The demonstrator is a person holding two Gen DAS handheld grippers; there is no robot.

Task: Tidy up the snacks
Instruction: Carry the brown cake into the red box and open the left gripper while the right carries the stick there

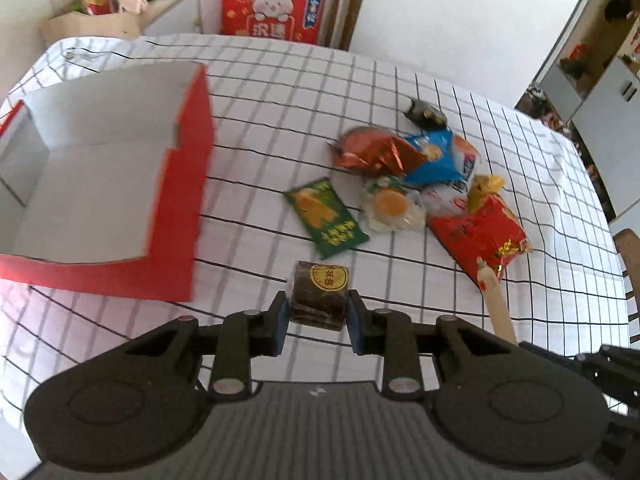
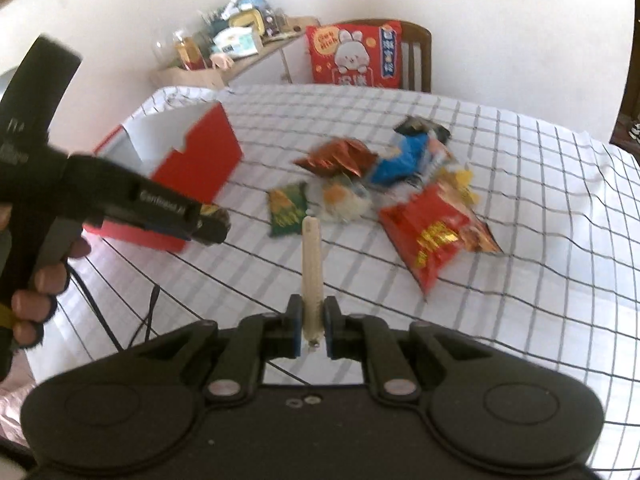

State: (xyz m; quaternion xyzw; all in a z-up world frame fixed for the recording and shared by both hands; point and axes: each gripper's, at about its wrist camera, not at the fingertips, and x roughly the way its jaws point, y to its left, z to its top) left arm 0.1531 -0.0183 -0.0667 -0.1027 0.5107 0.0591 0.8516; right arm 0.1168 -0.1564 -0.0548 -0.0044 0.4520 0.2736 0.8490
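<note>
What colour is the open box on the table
Red outside, white inside: the open box shows best in the left wrist view.

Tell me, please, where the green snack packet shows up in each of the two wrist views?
Left wrist view: the green packet lies just right of centre, flat on the checked cloth, right of the red box.
Right wrist view: the green packet lies left of centre, right of the box and just behind the tip of the pale stick.
Shared landmark: the red box.
</note>
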